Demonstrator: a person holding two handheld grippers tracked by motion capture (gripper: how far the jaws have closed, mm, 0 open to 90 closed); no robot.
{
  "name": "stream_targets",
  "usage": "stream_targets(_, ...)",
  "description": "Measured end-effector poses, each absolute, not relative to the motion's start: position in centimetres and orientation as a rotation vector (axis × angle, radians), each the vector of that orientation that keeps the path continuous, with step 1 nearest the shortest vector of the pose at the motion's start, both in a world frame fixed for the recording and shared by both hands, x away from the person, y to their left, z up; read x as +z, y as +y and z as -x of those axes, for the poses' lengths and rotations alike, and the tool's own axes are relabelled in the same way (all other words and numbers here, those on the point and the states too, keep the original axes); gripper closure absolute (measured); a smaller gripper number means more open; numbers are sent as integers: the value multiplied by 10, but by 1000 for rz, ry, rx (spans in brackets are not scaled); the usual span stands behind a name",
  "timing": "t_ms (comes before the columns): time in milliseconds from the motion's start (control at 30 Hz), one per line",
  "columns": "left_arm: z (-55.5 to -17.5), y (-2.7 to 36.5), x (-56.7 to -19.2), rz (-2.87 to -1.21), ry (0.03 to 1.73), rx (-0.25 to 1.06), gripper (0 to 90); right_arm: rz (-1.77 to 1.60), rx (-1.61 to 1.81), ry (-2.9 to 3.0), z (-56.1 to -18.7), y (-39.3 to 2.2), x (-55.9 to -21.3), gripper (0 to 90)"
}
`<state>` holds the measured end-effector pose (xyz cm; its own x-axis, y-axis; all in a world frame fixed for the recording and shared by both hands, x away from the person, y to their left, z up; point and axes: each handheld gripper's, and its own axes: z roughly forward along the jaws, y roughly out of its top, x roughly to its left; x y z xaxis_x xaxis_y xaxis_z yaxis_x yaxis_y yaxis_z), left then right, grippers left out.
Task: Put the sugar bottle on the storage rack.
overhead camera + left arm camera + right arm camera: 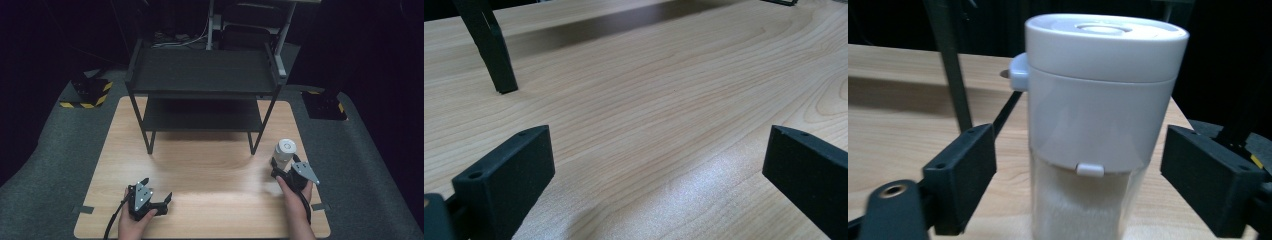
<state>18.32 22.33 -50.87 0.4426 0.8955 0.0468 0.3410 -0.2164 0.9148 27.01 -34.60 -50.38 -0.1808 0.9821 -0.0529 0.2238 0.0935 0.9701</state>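
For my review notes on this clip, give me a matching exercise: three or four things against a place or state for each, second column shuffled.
1. left gripper
2. right gripper
3. white-lidded jar
4. black shelf rack

a. stands at the table's far edge
b. upright near the table's right edge
c. jaws either side of the jar, gaps showing
d. jaws wide over bare wood

Pairs: 1-d, 2-c, 3-b, 4-a

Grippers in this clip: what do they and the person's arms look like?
Both the left gripper and the right gripper are black, each topped by a grey three-cornered plate. Their jaws are blocky black pads with small screw holes. A black cable trails from each. The forearms are bare, no sleeves in view.
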Motion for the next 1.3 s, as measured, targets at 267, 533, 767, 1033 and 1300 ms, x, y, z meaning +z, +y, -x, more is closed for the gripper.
stream_targets(267, -183, 224, -509, -1769, 1061, 753, 5, -1224, 1151, 1492, -279, -339, -510, 299)
stream_targets(533, -183, 224, -509, -1770, 1061, 753, 5, -1229, 1188, 1469, -280, -341, -510, 309)
stream_targets(767, -183, 223, -509, -1770, 1060, 755, 5, -1243, 1179, 1522, -284, -344, -496, 314)
stream_targets(1033, -183, 223, -509, -1771, 1057, 758, 5, -1195, 1243, 1510, -263, -340, -483, 314)
stream_targets(1300, -182, 223, -509, -1770, 1057, 759, 5, -1139, 1312, 1518, -239, -324, -466, 314)
